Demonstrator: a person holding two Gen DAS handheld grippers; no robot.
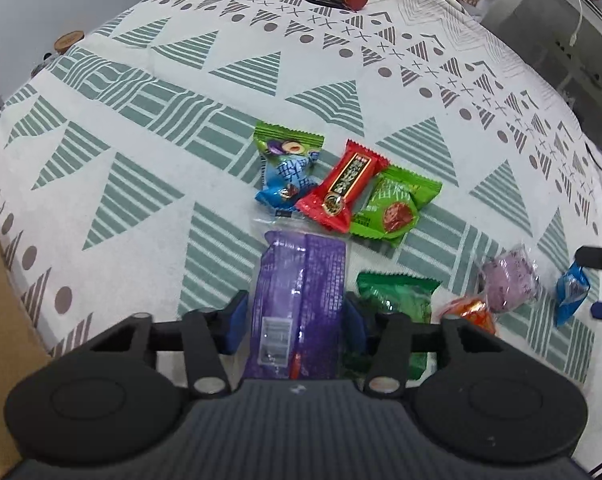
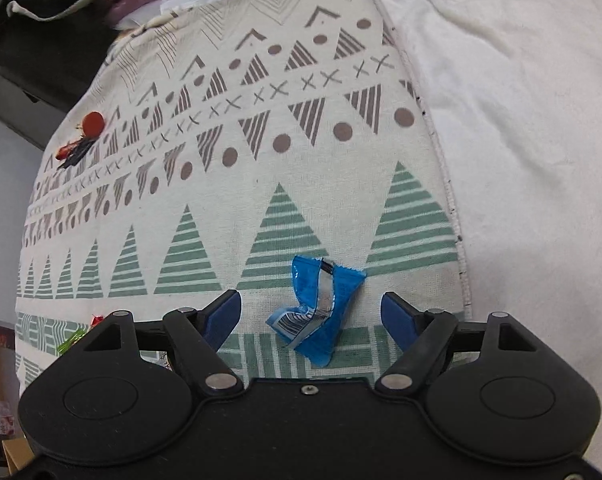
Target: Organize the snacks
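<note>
Left wrist view. Your left gripper (image 1: pixel 295 322) has its blue-padded fingers pinching a long purple foil snack packet (image 1: pixel 299 300), one pad against each long edge. The packet lies lengthwise between the fingers, back side up, with fine print and a pale label panel near its lower end. It rests on the white cloth with green striped triangles and brown dots (image 1: pixel 141 128). Just beyond the packet's far end sits a cluster of three wrapped sweets: a blue-and-green wrapper with a nut picture (image 1: pixel 287 166), a red rectangular wrapper with a black and gold label (image 1: pixel 341 186) overlapping it, and a bright green wrapper with a red disc printed on it (image 1: pixel 393 206) tucked under the red one's right side. A darker green foil packet (image 1: pixel 395 294) lies just right of the purple one. Further right are a clear-wrapped purple sweet (image 1: pixel 509 282) and an orange wrapper (image 1: pixel 471 312), the latter partly hidden, so its shape is uncertain. A brown cardboard edge (image 1: pixel 1 328) shows at the left margin.

Right wrist view. Your right gripper (image 2: pixel 311 316) has its fingers spread wide, touching nothing. Between them, on the same cloth, lies a crumpled blue plastic wrapper with a silver seam and a barcode (image 2: pixel 319 314), apart from both pads. A plain white towel-like cloth (image 2: pixel 521 140) adjoins the patterned one on the right.
</note>
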